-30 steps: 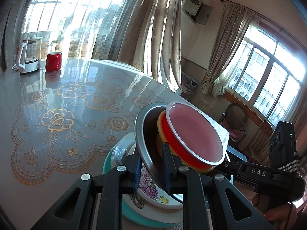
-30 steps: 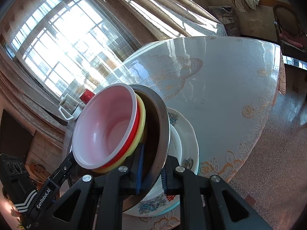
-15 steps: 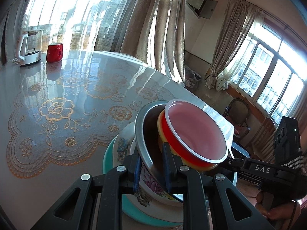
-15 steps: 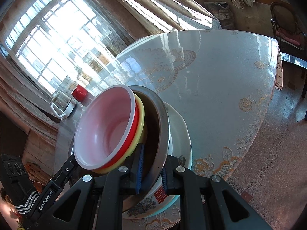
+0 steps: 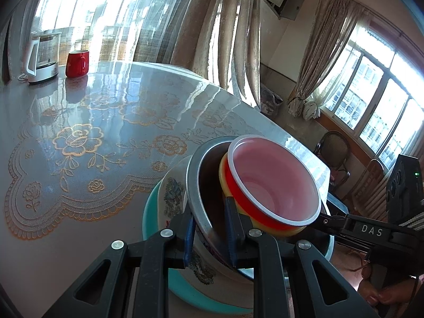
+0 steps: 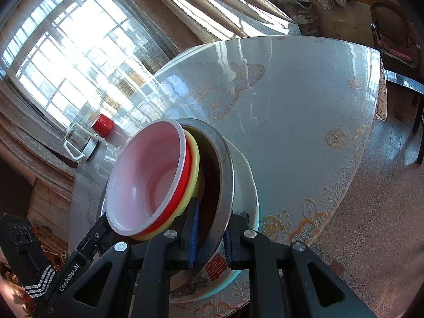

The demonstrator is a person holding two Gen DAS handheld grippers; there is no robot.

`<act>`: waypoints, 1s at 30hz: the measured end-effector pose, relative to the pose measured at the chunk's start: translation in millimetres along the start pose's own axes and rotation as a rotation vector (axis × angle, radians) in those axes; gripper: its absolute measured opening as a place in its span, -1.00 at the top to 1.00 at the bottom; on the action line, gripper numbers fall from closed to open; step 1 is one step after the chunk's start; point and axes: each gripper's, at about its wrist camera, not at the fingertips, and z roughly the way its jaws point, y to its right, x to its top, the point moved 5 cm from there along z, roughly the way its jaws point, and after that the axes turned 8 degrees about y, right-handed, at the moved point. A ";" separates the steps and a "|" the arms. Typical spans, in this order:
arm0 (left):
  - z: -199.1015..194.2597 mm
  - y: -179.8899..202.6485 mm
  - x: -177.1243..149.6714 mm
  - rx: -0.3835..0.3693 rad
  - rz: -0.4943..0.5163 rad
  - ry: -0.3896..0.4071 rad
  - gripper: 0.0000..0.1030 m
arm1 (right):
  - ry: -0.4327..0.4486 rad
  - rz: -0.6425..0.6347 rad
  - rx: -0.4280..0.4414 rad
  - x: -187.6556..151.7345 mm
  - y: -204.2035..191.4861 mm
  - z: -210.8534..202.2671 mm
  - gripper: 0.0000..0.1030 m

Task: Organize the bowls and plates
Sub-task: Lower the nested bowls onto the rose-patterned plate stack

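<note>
1. Sinking toward the plates below, the steel bowl point(image 5: 201, 185) sits lower than it did a second ago: in the left wrist view more of the desk point(image 5: 79, 122) shows above it, and the flowered plate point(image 5: 169, 193) under it now nearly meets its underside.
2. Both grippers are clamped narrow on that bowl's rim, the left gripper point(image 5: 209, 228) on one side and the right gripper point(image 6: 210, 235) on the opposite side; each has one pad inside the rim and one outside.
3. Nested inside the steel bowl, just ahead of the pads, are a yellow bowl point(image 6: 196, 164), a red bowl point(image 6: 186, 167) and a pink-lined bowl point(image 6: 148, 175) on top.
4. My reading is that the bowl stack is being set down onto the plate stack, and the step is close to done; the teal plate point(image 5: 151, 212) lies at the bottom.
5. Whether the steel bowl already rests on the flowered plate cannot be told, since the gripper fingers and the bowl's own wall cover the contact.
6. How many plates lie in the pile is unclear, and a red character on one rim point(image 6: 216, 267) is partly cut off by the right gripper.
7. Only part of a hand point(image 5: 376, 291) shows, at the frame's corner.
</note>
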 end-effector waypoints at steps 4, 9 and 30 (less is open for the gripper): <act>1.4 0.0 0.2 0.002 -0.001 -0.002 0.60 | 0.000 0.001 -0.001 -0.3 -2.1 0.6 0.67; 4.4 0.6 -1.9 0.013 -0.001 -0.015 0.57 | 0.007 -0.016 -0.007 -1.6 -4.4 -0.3 0.66; -19.7 -2.4 -4.2 0.041 0.017 0.014 0.54 | 0.025 -0.082 0.037 -8.5 -5.4 -12.2 0.64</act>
